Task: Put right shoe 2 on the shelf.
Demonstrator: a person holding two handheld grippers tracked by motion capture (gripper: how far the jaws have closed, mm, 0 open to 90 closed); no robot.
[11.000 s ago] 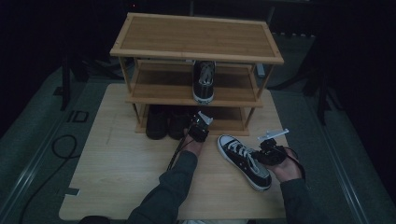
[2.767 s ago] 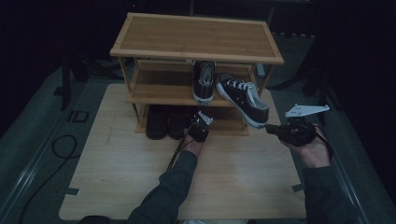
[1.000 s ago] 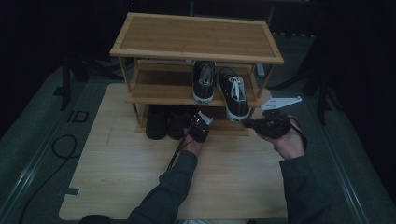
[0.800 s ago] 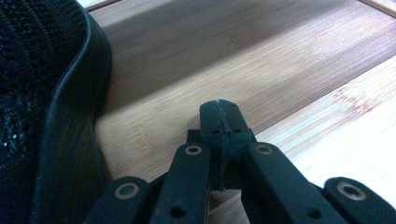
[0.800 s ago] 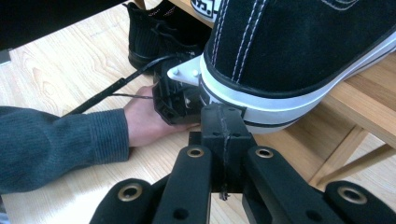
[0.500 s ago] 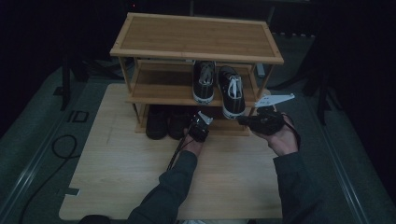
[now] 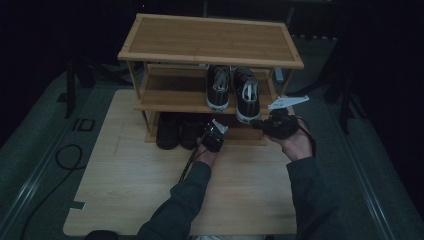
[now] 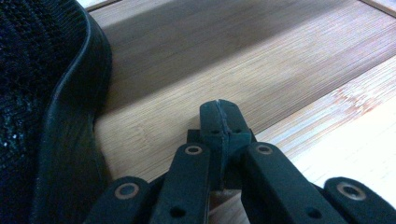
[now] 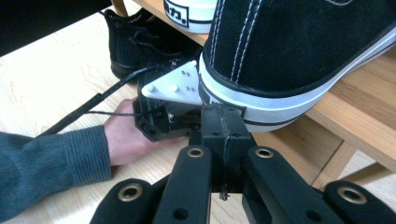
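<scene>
Right tongs [image 9: 223, 123] clenched empty against sneaker heel [image 9: 261, 100], sole stripe close-up unlike overhead.

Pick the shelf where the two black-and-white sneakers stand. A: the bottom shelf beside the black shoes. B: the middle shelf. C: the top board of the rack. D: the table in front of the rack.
B: in the high view both sneakers stand side by side on the middle shelf of the rack, with the black shoes on the level below.
</scene>
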